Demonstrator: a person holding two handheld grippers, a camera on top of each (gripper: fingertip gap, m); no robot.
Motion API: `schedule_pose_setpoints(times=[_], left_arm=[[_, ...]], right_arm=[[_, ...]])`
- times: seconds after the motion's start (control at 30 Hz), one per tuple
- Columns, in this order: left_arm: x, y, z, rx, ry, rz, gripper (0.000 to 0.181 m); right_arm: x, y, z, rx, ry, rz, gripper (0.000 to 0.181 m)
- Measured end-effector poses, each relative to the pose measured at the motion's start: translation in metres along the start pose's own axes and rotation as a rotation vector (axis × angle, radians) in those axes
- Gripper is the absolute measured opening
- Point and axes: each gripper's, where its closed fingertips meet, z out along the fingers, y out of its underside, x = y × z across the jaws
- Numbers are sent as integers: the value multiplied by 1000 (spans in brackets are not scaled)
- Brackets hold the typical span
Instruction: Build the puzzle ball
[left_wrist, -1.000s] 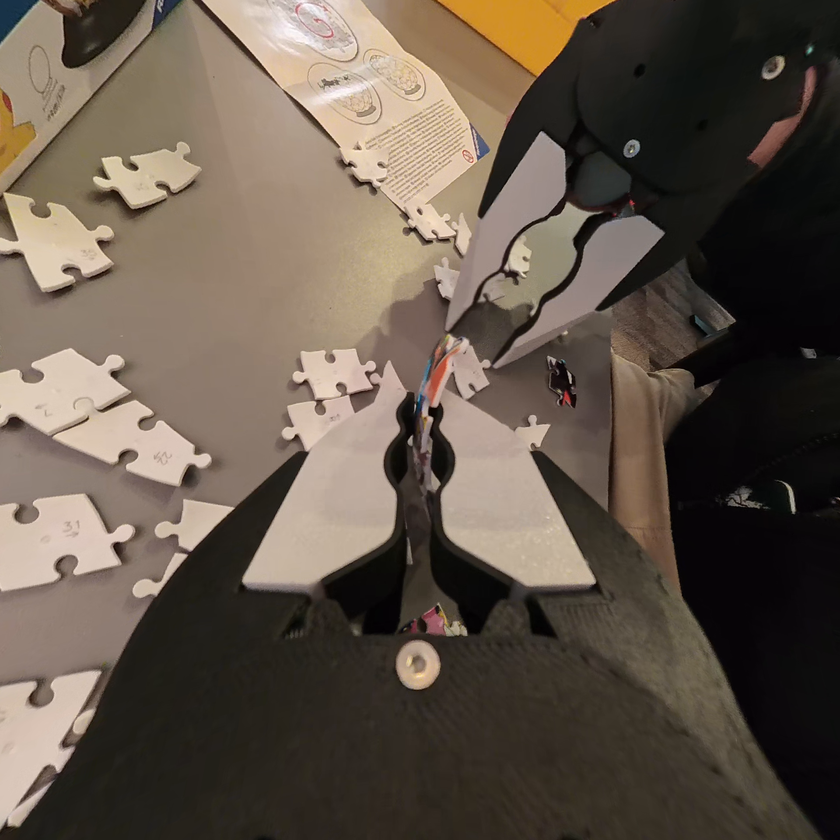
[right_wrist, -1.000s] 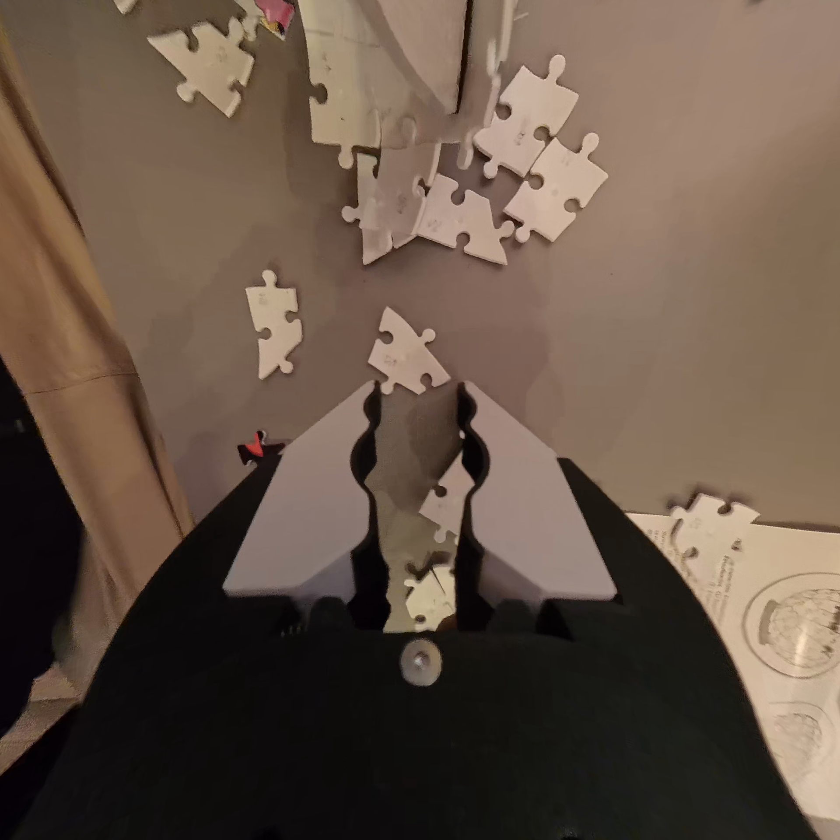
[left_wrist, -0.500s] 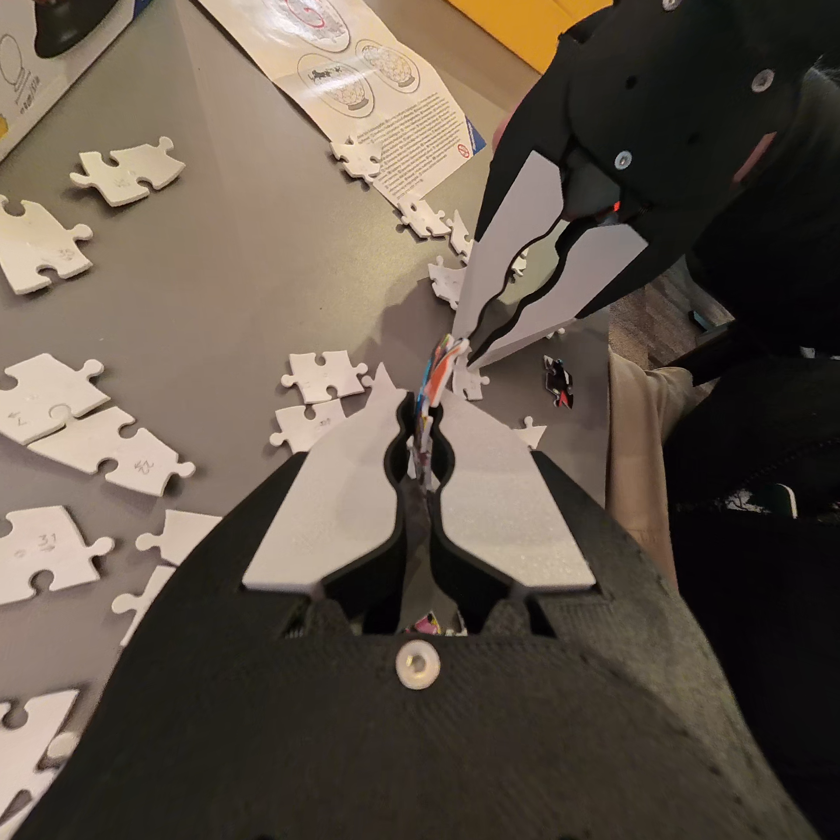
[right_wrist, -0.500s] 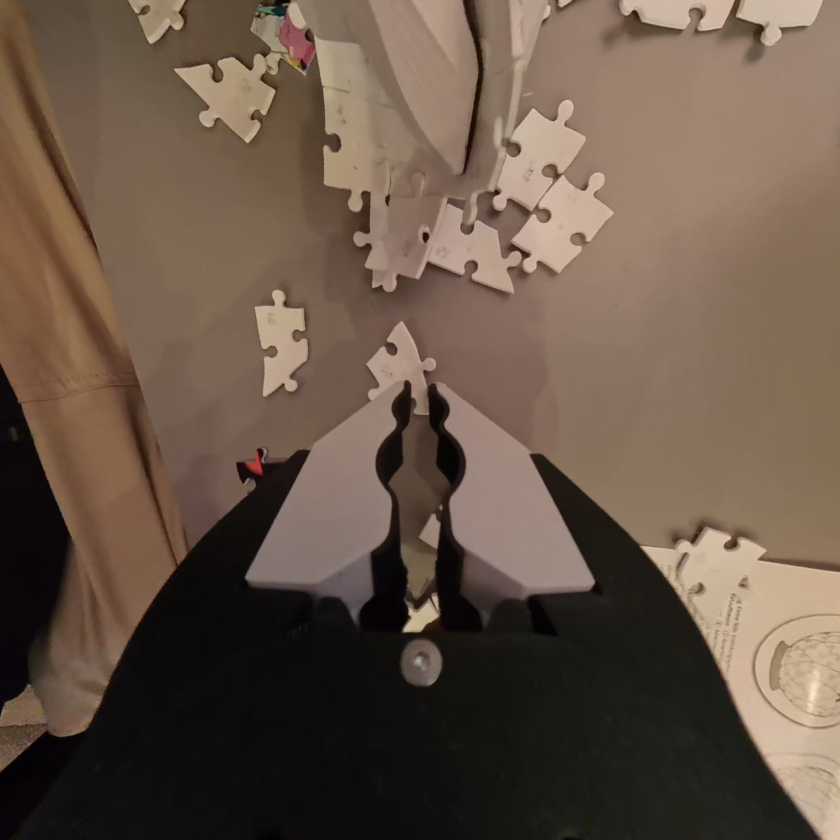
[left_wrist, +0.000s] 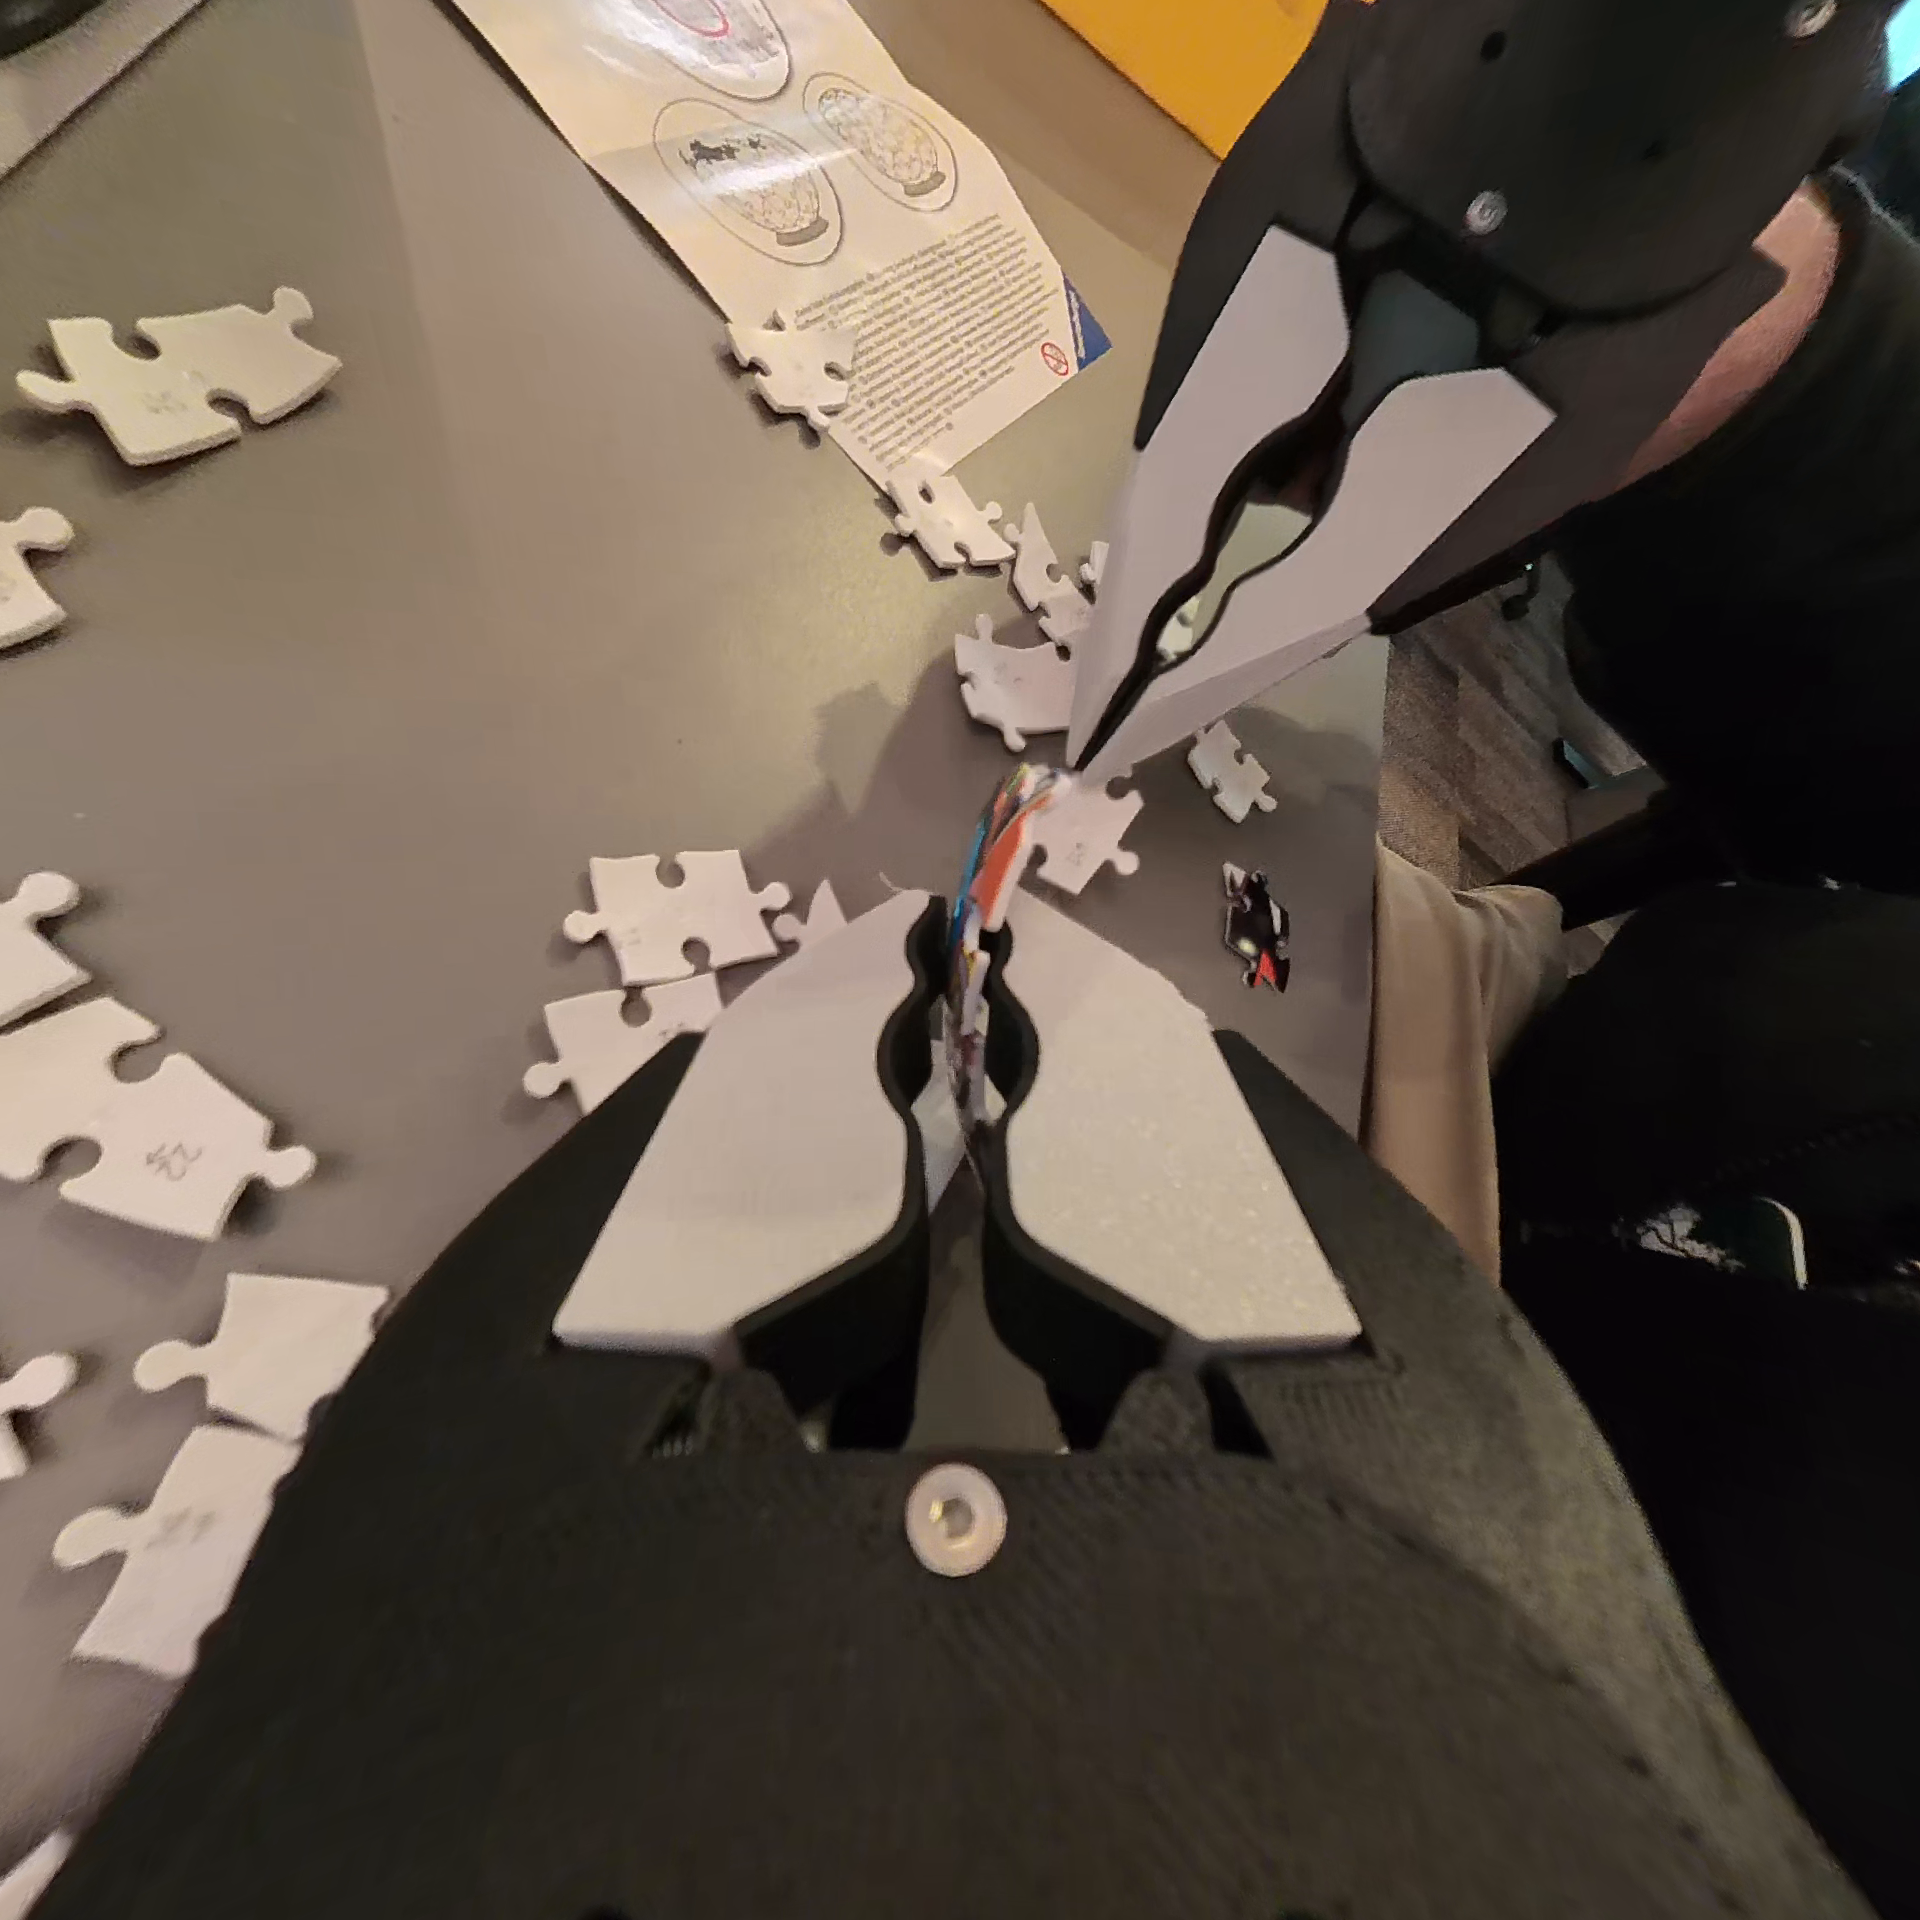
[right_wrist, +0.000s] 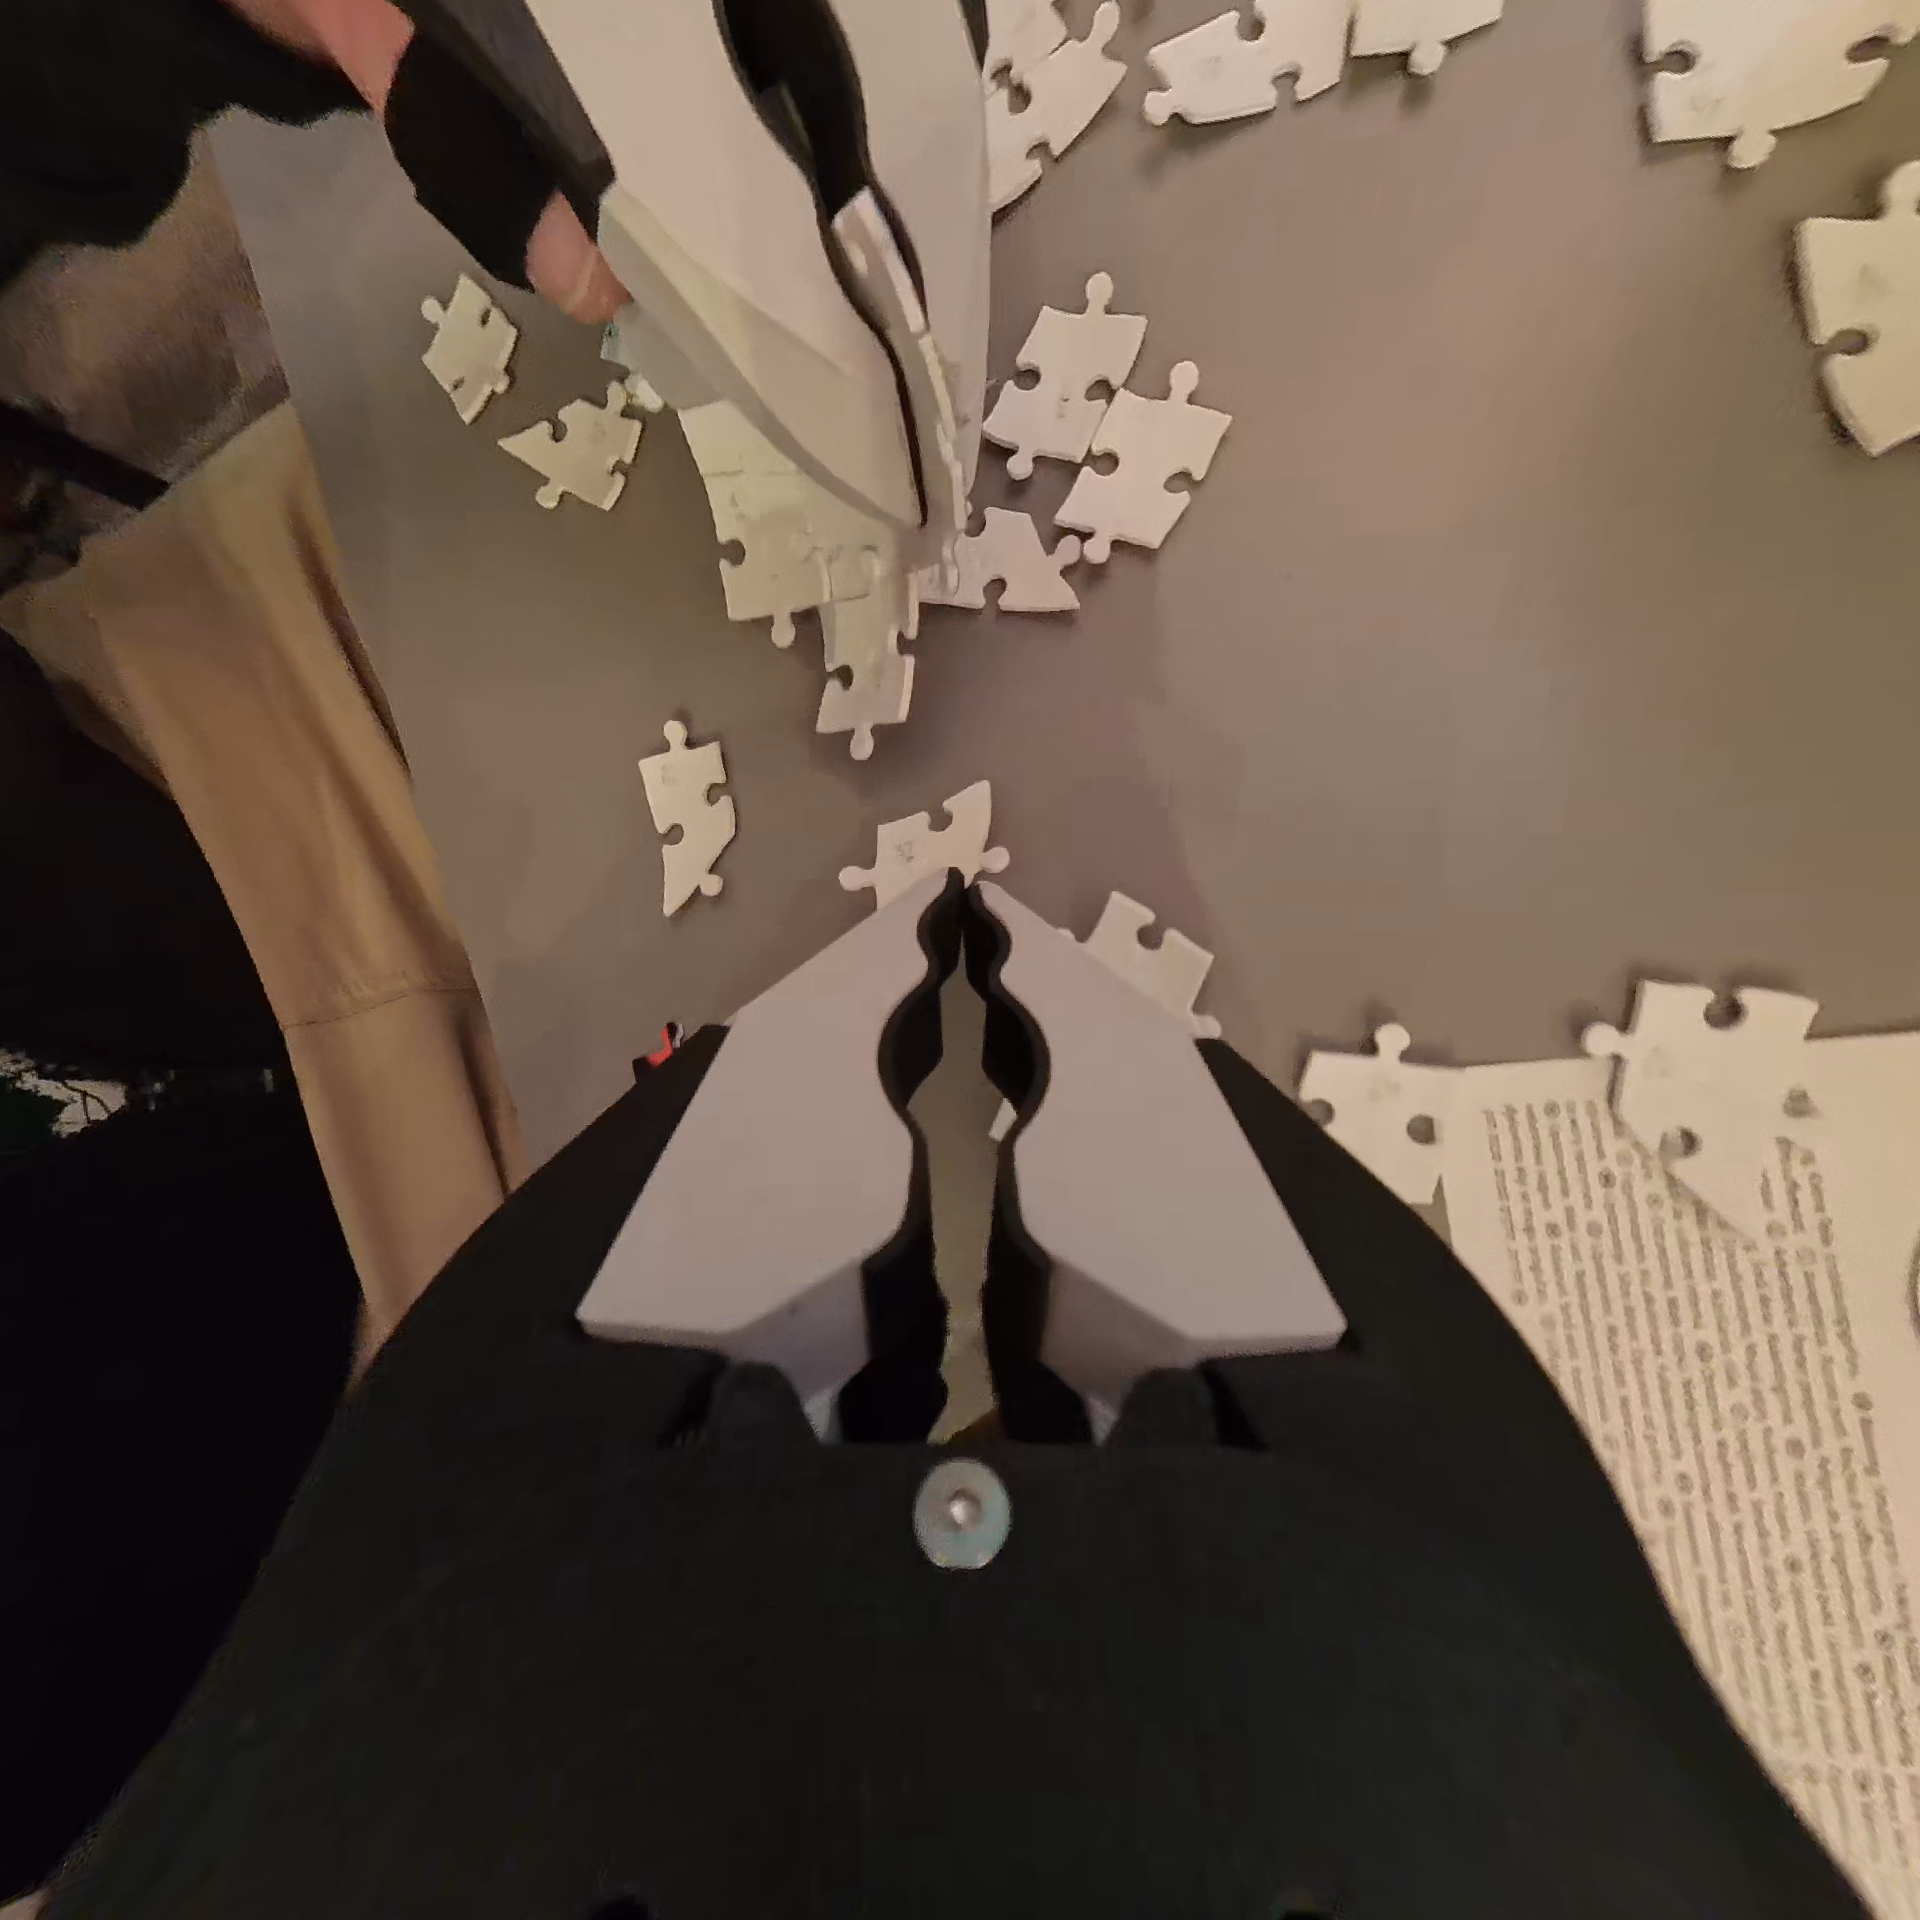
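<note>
My left gripper (left_wrist: 966, 914) is shut on a curved strip of joined puzzle pieces (left_wrist: 1003, 852), held on edge so that its coloured face shows. In the right wrist view the strip (right_wrist: 790, 551) hangs white side out from the left gripper (right_wrist: 925, 509), above the grey table (right_wrist: 1455, 675). My right gripper (right_wrist: 961, 894) is shut, and its tips rest at the near edge of a loose white piece (right_wrist: 920, 842) lying on the table. In the left wrist view the right gripper (left_wrist: 1081, 758) points down at that piece (left_wrist: 1081, 836), just beyond the strip's top end.
Several loose white pieces (left_wrist: 675, 914) lie face down across the table. One piece (left_wrist: 1259, 930) lies coloured side up near the right table edge. A paper instruction sheet (left_wrist: 831, 177) lies at the back, with pieces on it (right_wrist: 1704, 1049). A person's beige trouser leg (right_wrist: 260, 779) is beside the table. The grippers' ends are close to 6 centimetres from one another.
My right gripper has gone from open to shut and has come down onto the loose white piece, which has turned. My left gripper has kept its hold on the strip.
</note>
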Motion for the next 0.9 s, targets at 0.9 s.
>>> schedule_pose_setpoints(times=[0.9], left_arm=[[-3,-5,36,-85,-141,-25,25]], right_arm=[[18,2,-13,189,216,156,0]])
